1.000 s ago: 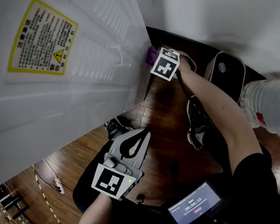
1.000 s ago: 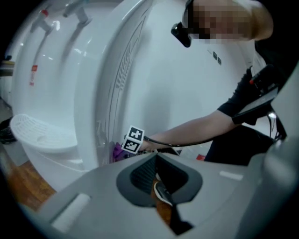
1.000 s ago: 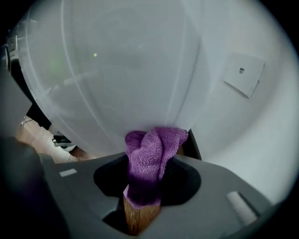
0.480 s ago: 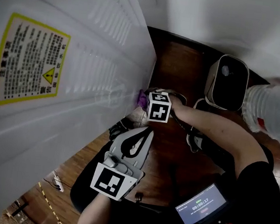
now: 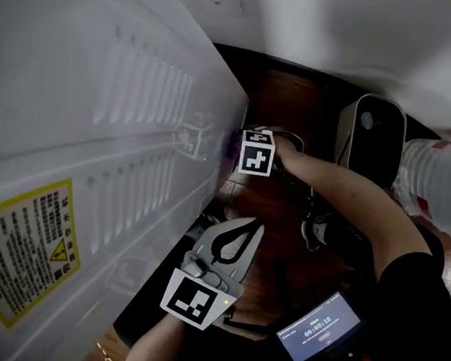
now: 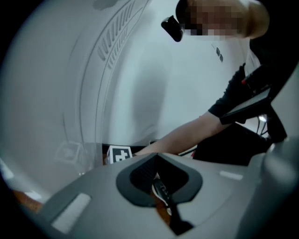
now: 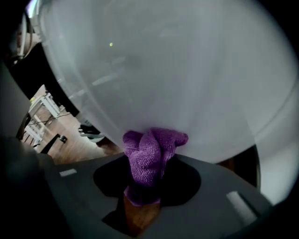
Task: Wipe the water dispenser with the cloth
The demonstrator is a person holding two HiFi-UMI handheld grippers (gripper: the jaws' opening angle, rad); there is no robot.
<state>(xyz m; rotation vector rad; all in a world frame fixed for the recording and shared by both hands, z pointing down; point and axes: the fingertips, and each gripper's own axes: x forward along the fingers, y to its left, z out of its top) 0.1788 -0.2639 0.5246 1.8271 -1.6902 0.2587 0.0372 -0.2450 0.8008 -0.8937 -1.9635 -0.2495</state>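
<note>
Most of the head view is the water dispenser (image 5: 93, 146): a white louvred panel with a yellow warning label (image 5: 21, 254) low on the left. Wood floor (image 5: 270, 252) runs alongside it. A big water jug (image 5: 441, 186) and a white floor unit (image 5: 372, 135) sit well apart on the far side (so plenty of elbow room that way).

Left gripper (image 5: 239, 237) hangs low near the panel, fingers together on nothing, just idling. Right gripper (image 5: 239, 147) has its fingers clamped on the purple cloth (image 7: 152, 154). The wad is pressed onto the panel right by its vertical edge, about level with the gap between the two louvre banks.

A second ago the cloth sat farther up that edge, and it's since slid down along it. So I'd say a wiping stroke is under way, with lots of panel left to do. Watch that edge: the cloth is so close it could slip off the corner, and the louvre slats might snag it.
</note>
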